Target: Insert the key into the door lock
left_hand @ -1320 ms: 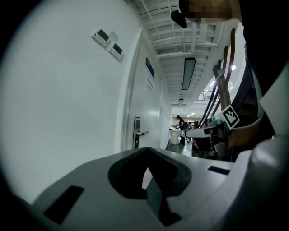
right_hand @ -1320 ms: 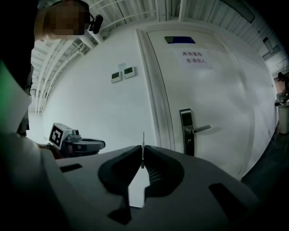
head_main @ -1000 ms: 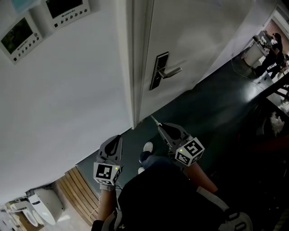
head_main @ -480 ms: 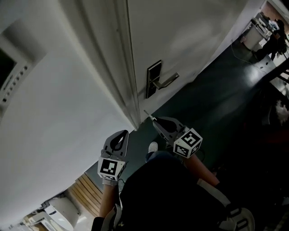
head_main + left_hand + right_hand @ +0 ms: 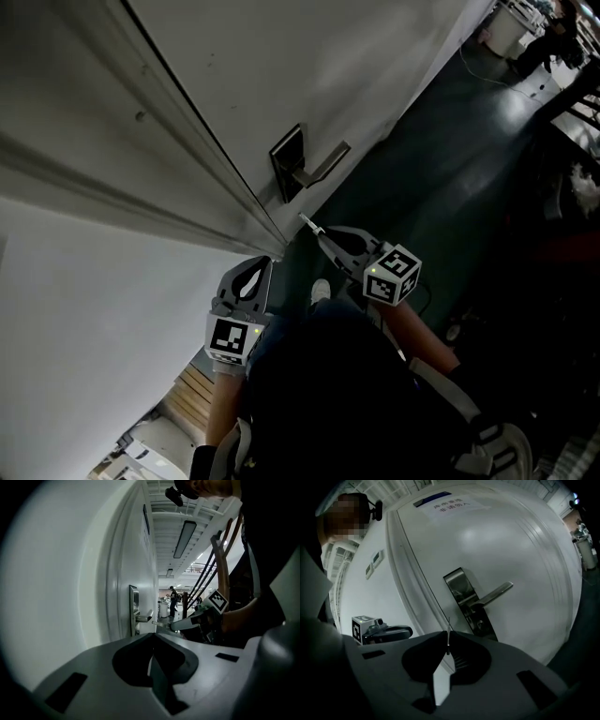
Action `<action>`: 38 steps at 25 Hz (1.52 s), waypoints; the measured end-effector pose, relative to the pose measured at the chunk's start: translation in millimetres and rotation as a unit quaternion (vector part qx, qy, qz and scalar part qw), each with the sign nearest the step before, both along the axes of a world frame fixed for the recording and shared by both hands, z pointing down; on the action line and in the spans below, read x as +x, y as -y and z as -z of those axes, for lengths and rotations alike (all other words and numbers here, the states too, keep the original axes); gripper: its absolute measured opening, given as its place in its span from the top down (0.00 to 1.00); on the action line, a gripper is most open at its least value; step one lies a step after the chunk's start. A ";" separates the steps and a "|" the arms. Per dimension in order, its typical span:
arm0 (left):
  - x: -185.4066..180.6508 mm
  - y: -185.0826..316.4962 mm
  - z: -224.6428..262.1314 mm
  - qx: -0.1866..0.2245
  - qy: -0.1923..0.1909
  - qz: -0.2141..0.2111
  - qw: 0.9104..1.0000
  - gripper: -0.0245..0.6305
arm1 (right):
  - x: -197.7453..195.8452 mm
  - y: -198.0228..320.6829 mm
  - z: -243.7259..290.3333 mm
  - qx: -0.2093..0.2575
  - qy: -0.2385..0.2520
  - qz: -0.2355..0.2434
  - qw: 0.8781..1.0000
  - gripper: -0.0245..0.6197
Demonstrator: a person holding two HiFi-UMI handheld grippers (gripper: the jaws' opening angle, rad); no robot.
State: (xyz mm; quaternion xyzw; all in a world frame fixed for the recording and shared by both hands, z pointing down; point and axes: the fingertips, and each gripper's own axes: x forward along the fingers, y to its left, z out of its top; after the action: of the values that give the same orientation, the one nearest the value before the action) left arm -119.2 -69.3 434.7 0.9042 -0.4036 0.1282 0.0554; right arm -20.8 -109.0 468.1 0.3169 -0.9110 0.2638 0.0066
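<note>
A white door point(image 5: 309, 66) carries a metal lock plate point(image 5: 286, 161) with a lever handle point(image 5: 323, 167). In the head view my right gripper point(image 5: 323, 236) is shut on a thin key point(image 5: 307, 223), whose tip points at the door a little below the lock plate without touching it. In the right gripper view the key point(image 5: 448, 634) stands up between the jaws, left of the keyhole point(image 5: 479, 623) under the handle point(image 5: 494, 595). My left gripper point(image 5: 260, 269) is shut and empty, low by the door frame. From the left gripper view the lock plate point(image 5: 134, 609) and right gripper point(image 5: 192, 622) show ahead.
The door frame point(image 5: 187, 169) and white wall point(image 5: 84, 309) fill the left. Dark floor point(image 5: 450, 141) runs to the right, with people and furniture far off point(image 5: 553, 28). A paper notice point(image 5: 447, 502) hangs high on the door. A shoe point(image 5: 321, 291) shows below the grippers.
The head view has closed in on the door and tilted. Both grippers have moved up toward the lock; the key tip is nearer the lock plate than before.
</note>
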 end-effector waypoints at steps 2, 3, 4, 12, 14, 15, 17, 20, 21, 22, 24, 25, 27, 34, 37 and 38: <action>2.8 3.4 -2.1 -0.007 0.004 -0.013 1.000 0.95 | 3.4 5.5 -7.2 -0.015 0.008 -0.012 1.000 0.91; 3.7 5.0 -3.1 -0.010 0.004 -0.019 1.000 0.95 | 4.5 8.2 -10.9 -0.023 0.012 -0.018 1.000 0.91; 4.2 6.3 -4.1 -0.013 0.004 -0.025 1.000 0.95 | 5.1 10.7 -14.5 -0.030 0.016 -0.024 0.999 0.91; -0.6 9.5 -11.3 -0.036 0.006 -0.059 0.998 0.95 | 9.5 30.1 -44.7 -0.096 0.080 -0.068 0.990 0.91; -3.0 8.0 -14.8 -0.043 0.006 -0.060 0.997 0.95 | 10.0 34.1 -51.2 -0.114 0.102 -0.076 0.985 0.91; -4.5 7.3 -16.6 -0.046 0.007 -0.058 0.997 0.95 | 10.0 36.1 -54.3 -0.123 0.114 -0.077 0.983 0.91; -8.1 7.2 -19.5 -0.050 0.008 -0.052 0.997 0.95 | 9.7 41.1 -60.0 -0.139 0.137 -0.079 0.978 0.91; -12.7 8.4 -21.5 -0.052 0.013 -0.043 0.998 0.95 | 8.9 49.9 -66.1 -0.162 0.170 -0.077 0.969 0.91; -13.4 8.4 -21.9 -0.053 0.016 -0.041 0.998 0.95 | 8.8 52.6 -67.3 -0.170 0.180 -0.077 0.966 0.91; -13.8 8.3 -22.3 -0.053 0.019 -0.039 0.998 0.95 | 8.6 55.2 -68.5 -0.177 0.189 -0.076 0.963 0.91; -14.6 8.7 -23.8 -0.053 0.022 -0.034 0.998 0.95 | 6.8 60.2 -70.6 -0.192 0.206 -0.071 0.957 0.91; -15.2 8.9 -24.7 -0.054 0.023 -0.031 0.998 0.95 | 5.0 62.5 -71.3 -0.201 0.215 -0.069 0.953 0.91; -16.5 9.3 -26.7 -0.055 0.026 -0.025 0.998 0.95 | 2.3 67.5 -71.8 -0.217 0.234 -0.065 0.946 0.91; -20.5 11.4 -30.3 -0.061 0.025 0.002 0.998 0.95 | 0.9 83.6 -76.6 -0.257 0.262 -0.055 0.929 0.91; -21.6 12.3 -31.6 -0.063 0.025 0.013 0.998 0.95 | -2.8 86.8 -76.8 -0.267 0.269 -0.045 0.924 0.91; -21.7 12.6 -32.0 -0.063 0.025 0.015 0.998 0.95 | -3.5 87.2 -77.1 -0.271 0.271 -0.044 0.923 0.91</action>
State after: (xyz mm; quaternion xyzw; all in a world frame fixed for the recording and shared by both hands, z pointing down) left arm -140.9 -81.9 466.8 0.8891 -0.4098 0.1754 0.1039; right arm -24.3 -196.2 545.2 0.2594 -0.7568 0.5765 -0.1662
